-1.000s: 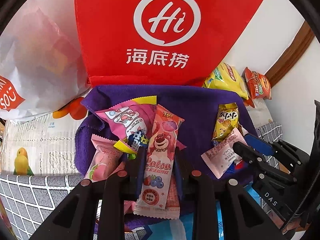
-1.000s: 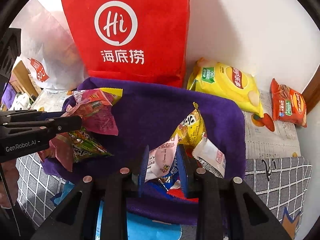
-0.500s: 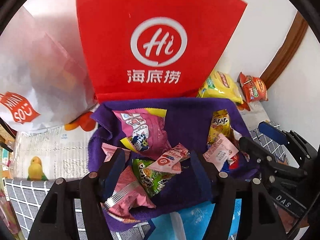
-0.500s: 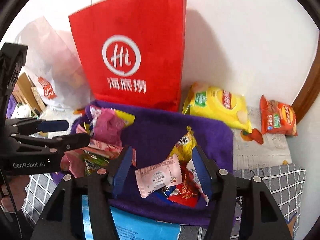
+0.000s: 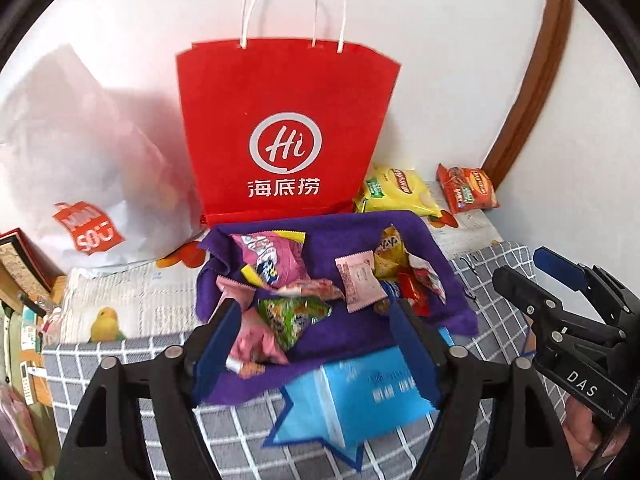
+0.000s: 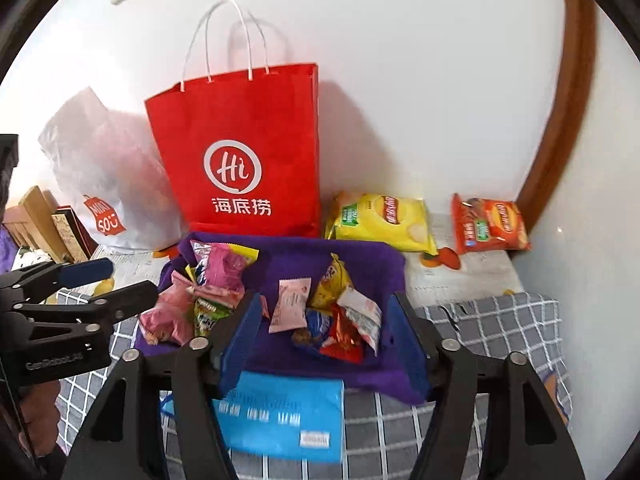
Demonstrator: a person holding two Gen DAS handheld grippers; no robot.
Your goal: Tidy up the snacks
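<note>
A purple cloth (image 5: 352,236) (image 6: 372,264) lies on the surface with two heaps of small snack packets. The left heap has a pink packet (image 5: 268,256) (image 6: 220,268) and a green one (image 5: 292,316). The right heap has a yellow packet (image 5: 390,254) (image 6: 332,284), a pale pink sachet (image 5: 358,280) (image 6: 290,306) and a red one (image 6: 344,334). My left gripper (image 5: 316,344) is open and empty, held back above the cloth's near edge. My right gripper (image 6: 324,336) is open and empty too, also raised and back.
A red paper bag (image 5: 284,136) (image 6: 240,152) stands behind the cloth, a white plastic bag (image 5: 80,152) to its left. A yellow chip bag (image 6: 380,220) and an orange one (image 6: 488,224) lie at the back right by the wall. A blue pouch (image 5: 360,392) lies at the front.
Both grippers let go of their packets, opened wide and pulled up and back from the cloth. The released packets now lie in the two heaps.
</note>
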